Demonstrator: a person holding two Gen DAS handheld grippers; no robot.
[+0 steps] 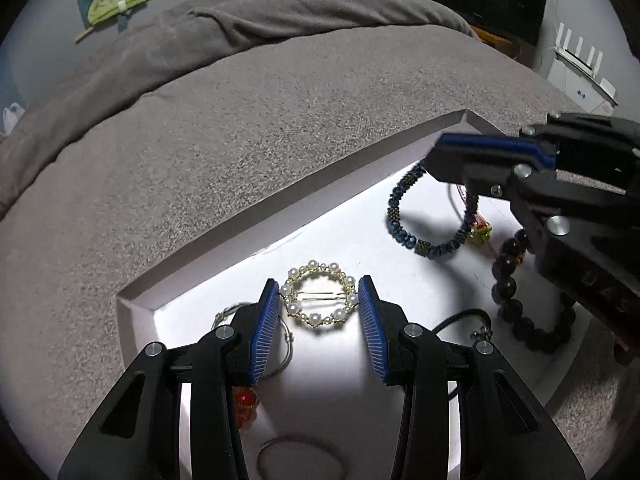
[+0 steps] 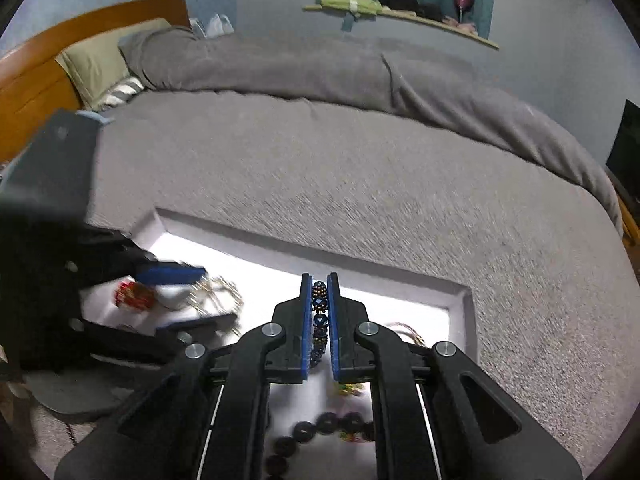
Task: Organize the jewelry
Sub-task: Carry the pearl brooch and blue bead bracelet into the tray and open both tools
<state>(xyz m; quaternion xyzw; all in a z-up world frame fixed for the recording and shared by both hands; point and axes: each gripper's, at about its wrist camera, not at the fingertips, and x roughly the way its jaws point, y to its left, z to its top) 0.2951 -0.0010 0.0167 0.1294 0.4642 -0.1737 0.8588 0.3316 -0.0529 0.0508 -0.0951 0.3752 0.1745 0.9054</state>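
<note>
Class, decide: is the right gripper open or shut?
Shut on the blue beaded bracelet: the right gripper pads press its beads from both sides.

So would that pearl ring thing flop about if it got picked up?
Probably not: the pearl ring keeps a neat circle on a gold frame, so it looks stiff. It seems thin and light, and lying flat in the white tray, unlikely to roll.

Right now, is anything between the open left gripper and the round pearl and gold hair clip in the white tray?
Nothing visible. The left gripper has its jaws spread either side of the pearl and gold hair clip, with bare white tray floor between.
</note>
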